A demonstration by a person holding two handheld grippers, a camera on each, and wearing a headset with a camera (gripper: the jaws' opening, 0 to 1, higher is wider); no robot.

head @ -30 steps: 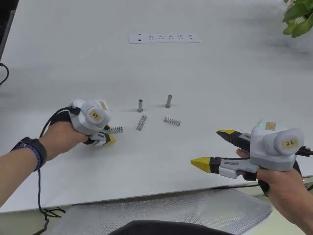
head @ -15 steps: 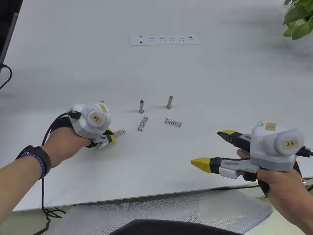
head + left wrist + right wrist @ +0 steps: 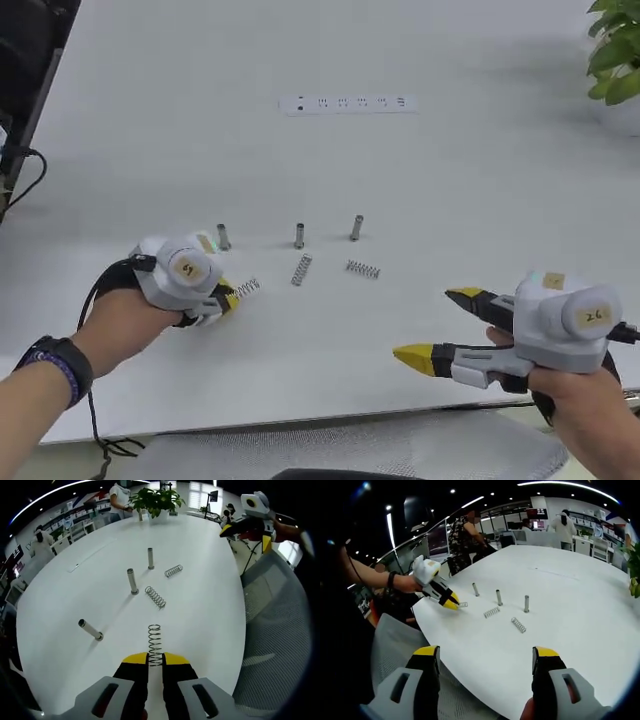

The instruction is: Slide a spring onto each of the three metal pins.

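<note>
Gripping one spring [image 3: 154, 641] by its near end, the closed left claw [image 3: 155, 659] probably next needs to thread it over the nearest pin [image 3: 90, 629], ahead and leftward, while the right claw [image 3: 486, 652] hangs open, well apart.

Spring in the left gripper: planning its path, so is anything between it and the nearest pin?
Nothing visible. The left gripper holds the spring by one end, and only bare table lies between it and the nearest pin.
</note>
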